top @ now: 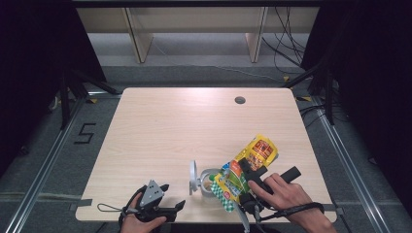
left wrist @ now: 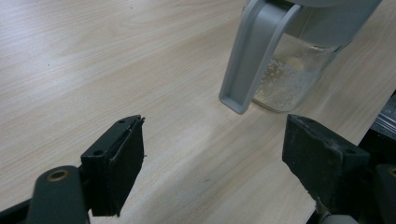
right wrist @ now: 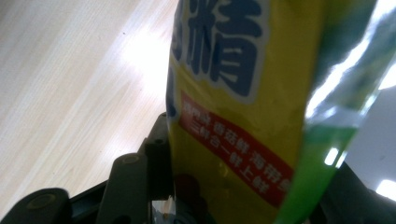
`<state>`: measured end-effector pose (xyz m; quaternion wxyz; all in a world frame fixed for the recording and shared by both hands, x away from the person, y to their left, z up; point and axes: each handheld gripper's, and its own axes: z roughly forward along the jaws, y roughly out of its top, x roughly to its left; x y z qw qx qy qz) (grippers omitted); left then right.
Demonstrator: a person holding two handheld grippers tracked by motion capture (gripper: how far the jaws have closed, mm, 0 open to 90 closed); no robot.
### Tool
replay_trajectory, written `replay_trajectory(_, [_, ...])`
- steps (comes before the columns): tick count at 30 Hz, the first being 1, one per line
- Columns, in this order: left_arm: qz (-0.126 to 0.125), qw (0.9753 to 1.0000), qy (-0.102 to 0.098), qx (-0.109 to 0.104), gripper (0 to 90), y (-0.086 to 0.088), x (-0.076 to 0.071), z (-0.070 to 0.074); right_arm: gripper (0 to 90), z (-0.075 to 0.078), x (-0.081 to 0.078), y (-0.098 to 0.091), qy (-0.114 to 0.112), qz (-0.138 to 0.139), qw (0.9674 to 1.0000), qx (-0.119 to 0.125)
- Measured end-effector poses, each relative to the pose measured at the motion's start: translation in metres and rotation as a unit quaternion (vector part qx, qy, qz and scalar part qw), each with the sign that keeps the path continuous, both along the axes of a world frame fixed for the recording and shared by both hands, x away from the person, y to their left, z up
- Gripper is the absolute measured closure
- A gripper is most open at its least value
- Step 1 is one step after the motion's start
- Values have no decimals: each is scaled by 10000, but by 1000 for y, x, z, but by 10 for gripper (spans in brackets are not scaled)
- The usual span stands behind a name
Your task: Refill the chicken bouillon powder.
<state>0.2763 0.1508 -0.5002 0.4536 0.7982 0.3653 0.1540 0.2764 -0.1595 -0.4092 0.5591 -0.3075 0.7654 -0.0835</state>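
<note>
Step in hand looks like pouring seasoning from the yellow-green printed foil pouch [top: 236, 180] into the clear glass jar w/ grey flip lid [top: 206, 182], near the front edge of the pale wood worktop [top: 170, 126]. Right gripper [top: 248, 175] fingers clamp the pouch, tilted over the jar mouth. Left gripper [top: 171, 200] fingers wide, empty, just beside the jar. Tip: keep pouch corner over the opening, tilt slowly; steady the jar w/ left if it shifts.

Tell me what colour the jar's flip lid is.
Light grey; the lid stands open beside the clear jar. Best in the high view.
</note>
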Motion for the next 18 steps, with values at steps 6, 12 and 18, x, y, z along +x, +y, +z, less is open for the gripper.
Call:
replay_trajectory(6, [9, 10000, 9, -11, 203, 0, 0, 0, 531, 2, 1, -1, 40, 16, 10000, 70])
replay_trajectory(12, [23, 10000, 14, -28, 203, 0, 0, 0, 531, 2, 3, -3, 40, 45, 9999, 83])
replay_trajectory(18, [43, 10000, 26, -74, 203, -1, 0, -1, 531, 2, 2, -2, 11, 11, 10000, 49])
